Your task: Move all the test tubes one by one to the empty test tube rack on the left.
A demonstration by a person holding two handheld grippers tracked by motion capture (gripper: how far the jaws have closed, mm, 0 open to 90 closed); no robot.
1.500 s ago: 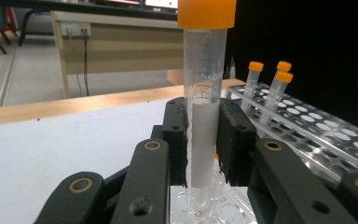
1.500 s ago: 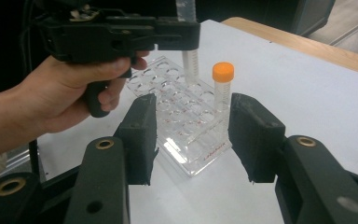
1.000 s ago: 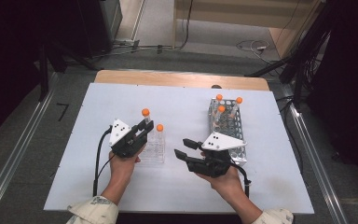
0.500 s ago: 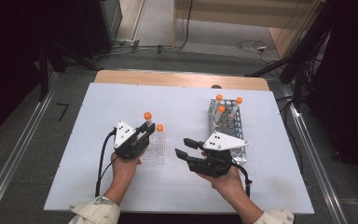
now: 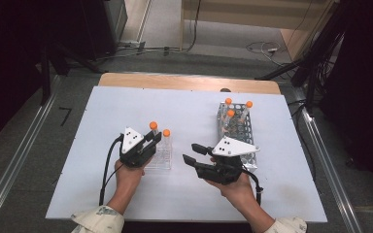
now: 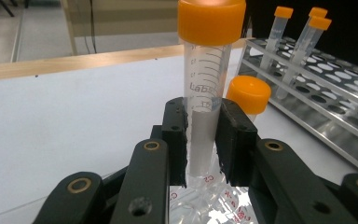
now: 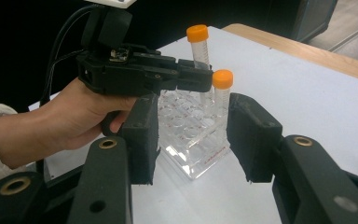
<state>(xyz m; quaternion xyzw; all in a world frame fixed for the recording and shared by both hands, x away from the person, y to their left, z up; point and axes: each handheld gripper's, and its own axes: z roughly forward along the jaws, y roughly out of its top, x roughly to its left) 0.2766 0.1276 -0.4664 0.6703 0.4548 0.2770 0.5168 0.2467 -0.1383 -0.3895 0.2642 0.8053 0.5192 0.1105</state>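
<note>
left gripper (image 5: 151, 141) fingers clamped, right gripper (image 5: 193, 154) fingers apart

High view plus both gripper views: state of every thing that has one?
left hand-held gripper: shut on gripped tube
gripped tube: capped, upright, over the clear rack
second tube: capped, standing in the clear rack
clear rack: flat on the table, most holes empty
right hand-held gripper: open, nothing between the jaws
metal rack: three capped tubes at the far end, leaning

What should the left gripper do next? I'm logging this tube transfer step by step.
Probably release: the left gripper is shut on the orange-capped tube, which stands upright with its tip down in the clear rack. The right gripper waits open beside it.
</note>
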